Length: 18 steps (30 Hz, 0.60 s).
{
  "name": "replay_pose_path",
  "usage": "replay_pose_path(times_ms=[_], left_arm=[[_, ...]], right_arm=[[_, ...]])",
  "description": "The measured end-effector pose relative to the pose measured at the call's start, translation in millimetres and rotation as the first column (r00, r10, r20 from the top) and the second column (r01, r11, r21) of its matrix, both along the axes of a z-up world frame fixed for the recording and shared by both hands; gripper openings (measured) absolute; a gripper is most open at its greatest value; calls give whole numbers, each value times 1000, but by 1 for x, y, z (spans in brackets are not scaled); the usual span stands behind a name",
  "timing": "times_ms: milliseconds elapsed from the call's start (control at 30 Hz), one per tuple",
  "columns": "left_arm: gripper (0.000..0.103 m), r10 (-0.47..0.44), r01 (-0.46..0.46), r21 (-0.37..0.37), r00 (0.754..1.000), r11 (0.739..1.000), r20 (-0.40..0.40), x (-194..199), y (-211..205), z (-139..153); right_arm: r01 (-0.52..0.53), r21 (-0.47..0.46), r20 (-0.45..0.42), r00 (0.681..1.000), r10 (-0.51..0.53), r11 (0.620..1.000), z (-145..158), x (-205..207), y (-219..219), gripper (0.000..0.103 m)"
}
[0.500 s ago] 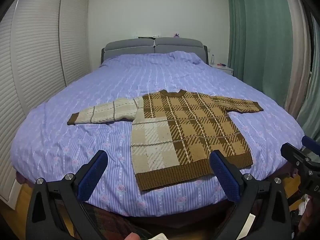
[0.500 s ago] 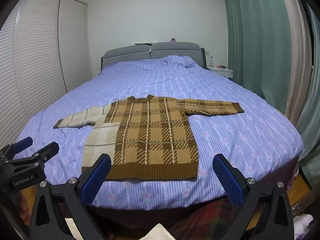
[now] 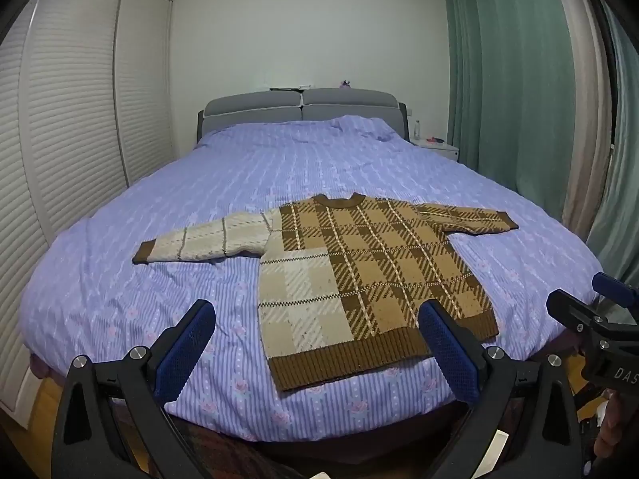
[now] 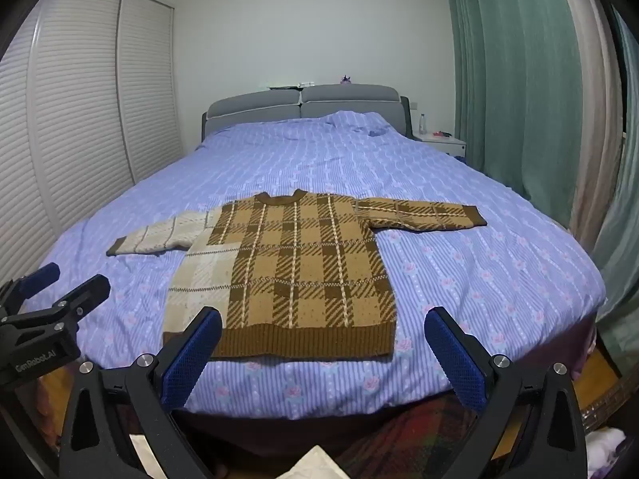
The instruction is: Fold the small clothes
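Note:
A small brown and cream plaid sweater (image 3: 359,275) (image 4: 291,271) lies flat on the bed, front up, both sleeves spread sideways and its hem toward me. My left gripper (image 3: 315,351) hovers open before the foot of the bed, its blue pads (image 3: 183,355) wide apart and empty, short of the hem. My right gripper (image 4: 323,355) is open too, just short of the hem, with nothing between its pads (image 4: 455,359). Each gripper shows at the edge of the other's view, the right gripper (image 3: 591,319) and the left gripper (image 4: 52,299).
The bed carries a purple striped cover (image 3: 279,167) and a grey headboard (image 3: 299,107). White slatted wardrobe doors (image 3: 72,127) stand on the left, green curtains (image 3: 511,80) on the right. A white nightstand (image 4: 439,143) sits by the headboard. A dark patterned rug (image 4: 399,439) lies below the bed's foot.
Both grippers have shifted slightly; the sweater sits a little further left in the right wrist view. The sweater itself lies as before.

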<state>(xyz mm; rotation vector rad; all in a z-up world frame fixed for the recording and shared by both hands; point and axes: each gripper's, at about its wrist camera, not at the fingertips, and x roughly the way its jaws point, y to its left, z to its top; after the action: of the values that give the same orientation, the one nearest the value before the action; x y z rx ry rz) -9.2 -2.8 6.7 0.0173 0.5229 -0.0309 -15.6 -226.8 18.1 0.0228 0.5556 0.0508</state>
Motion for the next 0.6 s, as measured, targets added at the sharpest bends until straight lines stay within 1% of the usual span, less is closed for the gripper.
replay_pose_path(times_ms=[600], left_arm=[[103, 6, -6, -4, 1000, 1000, 4, 0, 1, 1]], right_arm=[[-4, -1, 2, 1000, 4, 1000, 1, 0, 2, 103]])
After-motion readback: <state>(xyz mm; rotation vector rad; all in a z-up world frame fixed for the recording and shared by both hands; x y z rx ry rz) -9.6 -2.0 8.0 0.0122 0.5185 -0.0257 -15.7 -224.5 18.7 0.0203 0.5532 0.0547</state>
